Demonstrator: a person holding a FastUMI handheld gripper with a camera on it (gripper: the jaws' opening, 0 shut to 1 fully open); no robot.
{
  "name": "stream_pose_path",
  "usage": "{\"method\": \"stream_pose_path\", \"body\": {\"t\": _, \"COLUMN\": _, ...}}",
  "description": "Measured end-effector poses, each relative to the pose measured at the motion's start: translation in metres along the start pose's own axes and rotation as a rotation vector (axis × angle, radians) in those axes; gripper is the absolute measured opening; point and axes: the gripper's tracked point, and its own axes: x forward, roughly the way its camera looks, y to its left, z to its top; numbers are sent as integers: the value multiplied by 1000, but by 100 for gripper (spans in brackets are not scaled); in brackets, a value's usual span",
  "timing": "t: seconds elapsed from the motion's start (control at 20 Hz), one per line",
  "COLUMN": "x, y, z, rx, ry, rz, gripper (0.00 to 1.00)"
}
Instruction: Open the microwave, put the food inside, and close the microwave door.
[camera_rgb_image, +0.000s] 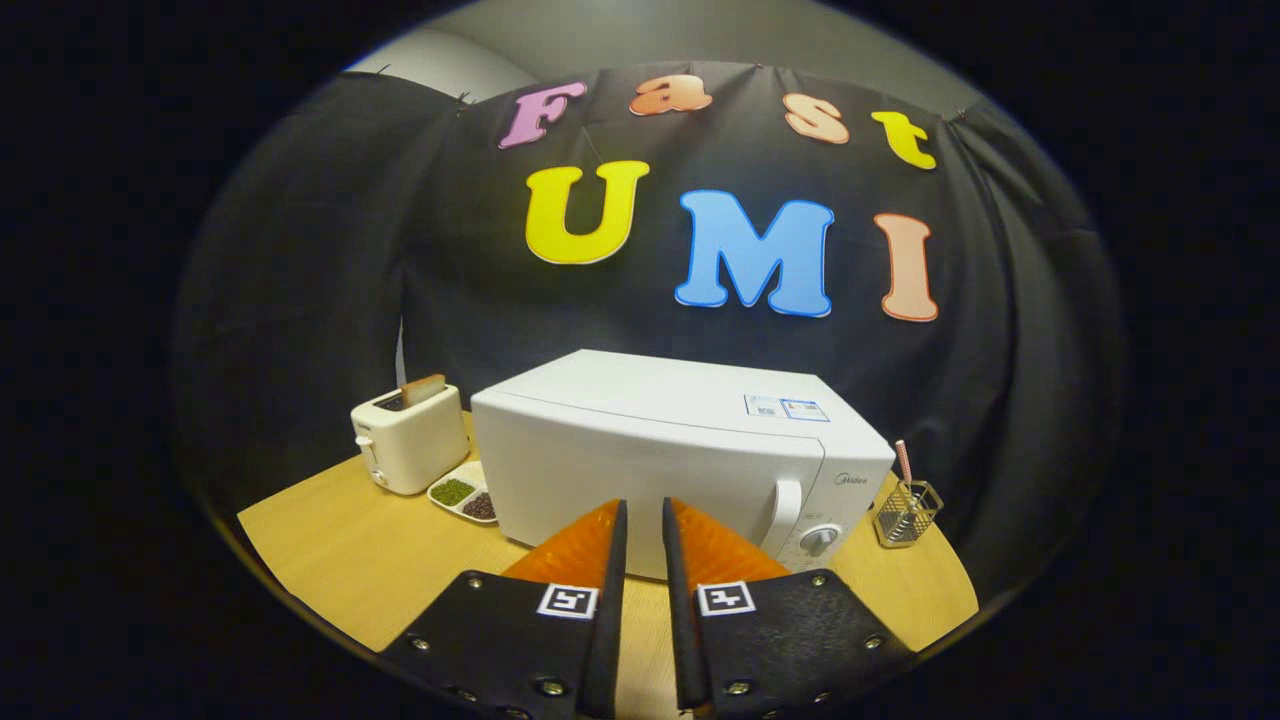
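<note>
Gripper (645, 515) fingers nearly together, empty, low centre of frame, before closed microwave (680, 450); toaster (408, 440) at left.

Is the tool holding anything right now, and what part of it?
Nothing. The tool is empty, its fingers close together with only a narrow gap, short of the shut microwave.

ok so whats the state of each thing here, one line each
microwave: door closed, upright on the table
toaster: a slice sticking up from its slot
divided dish: holds green and dark food, beside the microwave
wire holder: upright, a straw in it
tongs: nearly closed, holding nothing
</note>
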Motion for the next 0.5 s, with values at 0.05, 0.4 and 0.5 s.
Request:
{"method": "stream_pose_path", "body": {"t": 0.05, "x": -12, "y": 6, "z": 5, "rx": -6, "ry": -24, "rz": 12, "gripper": 41}}
{"method": "stream_pose_path", "body": {"t": 0.4, "x": -77, "y": 19, "z": 18, "rx": -2, "ry": -118, "rz": -15, "gripper": 98}}
{"method": "stream_pose_path", "body": {"t": 0.5, "x": -81, "y": 20, "z": 13, "rx": 14, "ry": -108, "rz": -17, "gripper": 98}}
